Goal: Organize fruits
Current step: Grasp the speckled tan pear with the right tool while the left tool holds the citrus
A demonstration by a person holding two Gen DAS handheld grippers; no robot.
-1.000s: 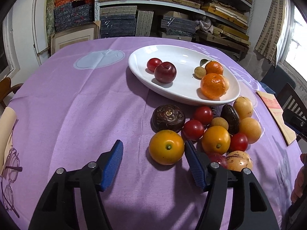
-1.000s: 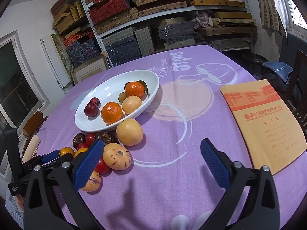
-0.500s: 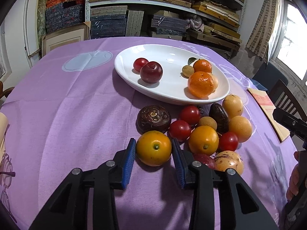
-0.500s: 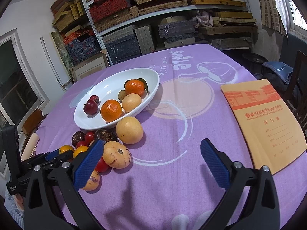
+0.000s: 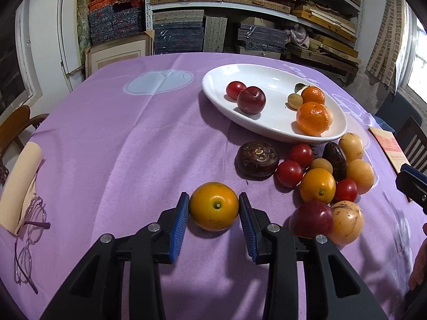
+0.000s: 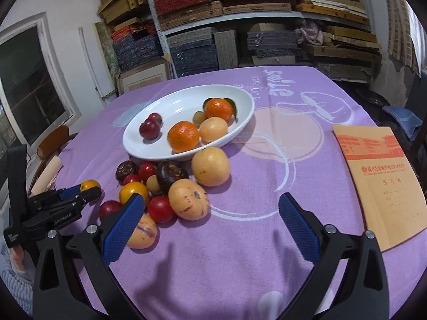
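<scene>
Left tool (image 5: 214,225) has its blue pads pressed against both sides of the yellow-orange citrus (image 5: 214,206), pinching it at its widest part. The fruit sits on the purple cloth of the bench (image 5: 120,146), apart from the fruit pile (image 5: 317,176), near side of the white oval dish (image 5: 269,124).

Step looks like: grasp made, lift and carry to the dish. To do it well: keep the squeeze even and centred, since round skin can roll out of the pads. Lift straight up before moving, pass over the dark round fruit (image 5: 257,159) and cherry tomatoes (image 5: 289,173), set down in the bare middle of the dish, not on the plum (image 5: 251,99) or mandarin (image 5: 312,117).

Right tool (image 6: 210,220) is spread wide, holding nothing, hovering over cloth just beside the pile; notebook (image 6: 379,184) off to its right.
</scene>
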